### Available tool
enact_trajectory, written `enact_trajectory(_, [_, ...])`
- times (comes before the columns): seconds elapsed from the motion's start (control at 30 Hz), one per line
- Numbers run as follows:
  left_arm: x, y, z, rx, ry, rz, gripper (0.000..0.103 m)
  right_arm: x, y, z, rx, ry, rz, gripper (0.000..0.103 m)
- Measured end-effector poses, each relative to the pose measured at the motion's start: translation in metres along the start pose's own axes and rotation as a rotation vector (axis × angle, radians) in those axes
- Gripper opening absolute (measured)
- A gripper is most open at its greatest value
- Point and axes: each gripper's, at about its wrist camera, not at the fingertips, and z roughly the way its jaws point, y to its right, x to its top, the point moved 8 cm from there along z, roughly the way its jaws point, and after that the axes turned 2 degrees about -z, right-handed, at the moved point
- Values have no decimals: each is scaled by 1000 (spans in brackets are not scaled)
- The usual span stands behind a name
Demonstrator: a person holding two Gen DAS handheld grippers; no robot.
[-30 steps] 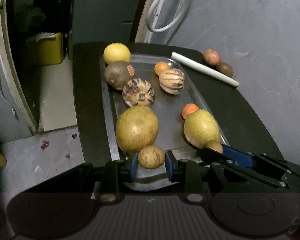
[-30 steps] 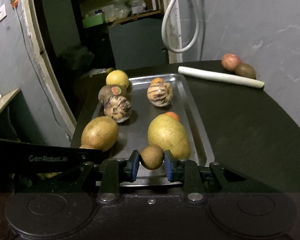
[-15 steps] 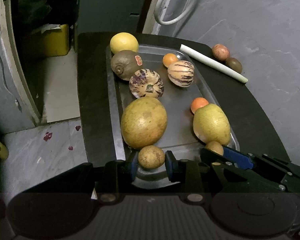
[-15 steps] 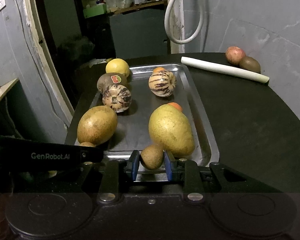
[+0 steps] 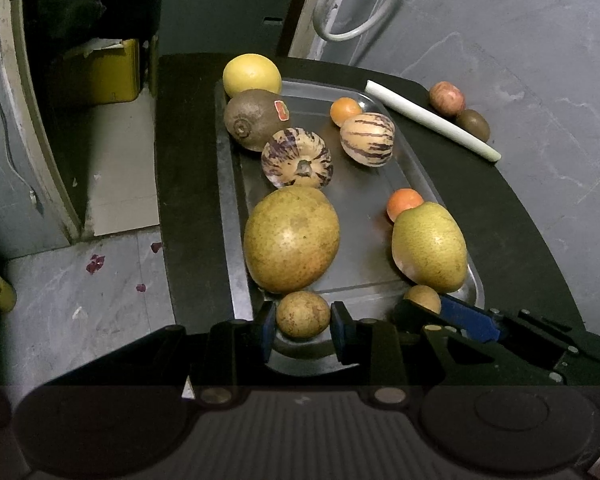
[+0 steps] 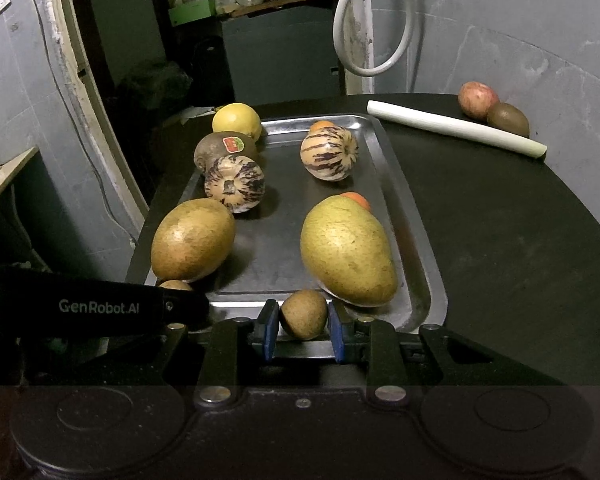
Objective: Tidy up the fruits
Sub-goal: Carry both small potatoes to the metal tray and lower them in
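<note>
A steel tray [image 5: 228,200] [image 6: 416,232] on a black table holds two big yellow-green pears [image 5: 291,239] [image 5: 430,246], two striped melons [image 5: 297,159] [image 5: 367,139], a brown stickered fruit [image 5: 252,118], a yellow citrus [image 5: 252,74] and two small oranges [image 5: 405,202]. My left gripper [image 5: 302,320] is shut on a small tan round fruit [image 5: 302,314] at the tray's near left corner. My right gripper [image 6: 303,320] is shut on a small brown round fruit [image 6: 304,314] at the near edge, beside the right pear [image 6: 348,252]. Whether either small fruit touches the tray I cannot tell.
A white stalk [image 5: 430,120] [image 6: 456,128] lies on the table right of the tray, with an apple [image 6: 478,100] and a kiwi [image 6: 508,119] behind it by the grey wall. The table's left edge drops to the floor. A white hose loop [image 6: 380,20] hangs behind.
</note>
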Motion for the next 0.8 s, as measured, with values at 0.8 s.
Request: enact_trajectory(0.8, [0,0,2,0,-5,-1,32,-3,6,3,-6,-9,-11,29])
